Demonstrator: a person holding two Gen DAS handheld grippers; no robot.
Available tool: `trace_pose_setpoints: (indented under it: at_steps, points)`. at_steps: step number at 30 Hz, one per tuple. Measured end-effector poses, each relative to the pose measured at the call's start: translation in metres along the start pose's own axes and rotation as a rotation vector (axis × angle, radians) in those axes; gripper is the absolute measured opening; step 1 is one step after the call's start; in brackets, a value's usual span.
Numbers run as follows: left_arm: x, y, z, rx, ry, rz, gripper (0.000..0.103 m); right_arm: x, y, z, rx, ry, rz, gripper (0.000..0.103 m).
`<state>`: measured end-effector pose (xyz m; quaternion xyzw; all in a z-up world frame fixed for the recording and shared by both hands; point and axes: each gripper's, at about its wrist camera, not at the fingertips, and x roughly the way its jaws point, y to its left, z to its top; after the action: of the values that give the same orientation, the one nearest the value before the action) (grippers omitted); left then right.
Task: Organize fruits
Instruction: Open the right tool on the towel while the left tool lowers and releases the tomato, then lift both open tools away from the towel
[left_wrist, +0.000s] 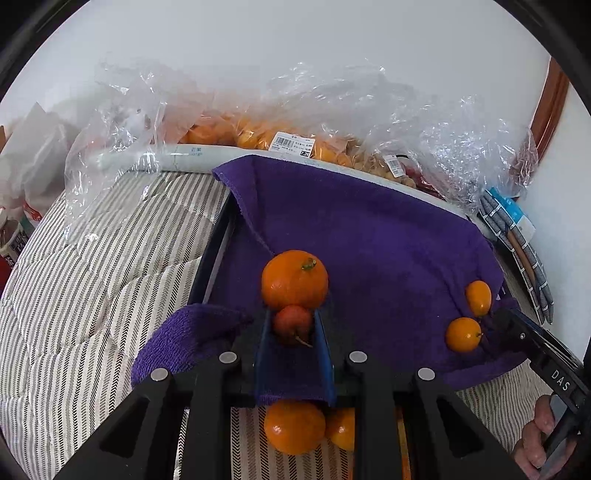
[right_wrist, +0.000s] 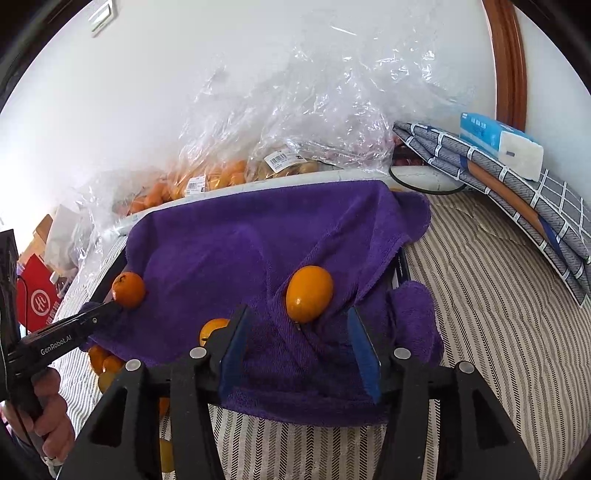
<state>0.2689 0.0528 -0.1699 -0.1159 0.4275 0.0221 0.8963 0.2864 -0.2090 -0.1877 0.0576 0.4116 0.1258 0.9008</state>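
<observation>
A purple towel (left_wrist: 369, 236) lies draped over a black tray. My left gripper (left_wrist: 293, 326) is shut on a small red fruit (left_wrist: 291, 323), held just in front of a mandarin (left_wrist: 294, 279) that rests on the towel. In the right wrist view my right gripper (right_wrist: 300, 334) stands open over the towel. An oval kumquat (right_wrist: 309, 293) lies just ahead of its blue pads, untouched by them. A second kumquat (right_wrist: 212, 328) shows partly behind the left finger. More mandarins (left_wrist: 294, 426) lie on the bedding below the towel's front edge.
Clear plastic bags of fruit (left_wrist: 258, 136) fill a white tray along the back wall. Folded grey cloths (right_wrist: 498, 184) with a tissue pack (right_wrist: 502, 142) lie at the right. A red bag (right_wrist: 37, 295) stands at the left. Striped bedding (left_wrist: 92, 277) surrounds the tray.
</observation>
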Motion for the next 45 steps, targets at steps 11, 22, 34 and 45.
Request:
trace_pose_setpoints:
  at_steps: [11,22,34,45]
  points:
    - [-0.003,-0.004,-0.001,0.012,-0.003,-0.021,0.036,-0.009,0.012,-0.003,-0.045,-0.049,0.028,0.053]
    - [-0.017,-0.008,-0.003,0.005,-0.032,-0.105,0.045,-0.018,0.012,-0.003,-0.041,-0.072,0.032,0.054]
    - [-0.041,-0.003,-0.002,-0.01,-0.134,-0.107,0.048,-0.065,0.022,-0.032,-0.002,-0.046,0.03,0.054]
    - [-0.068,0.017,-0.02,0.017,-0.246,-0.018,0.048,-0.092,0.053,-0.066,-0.061,-0.014,0.009,0.05]
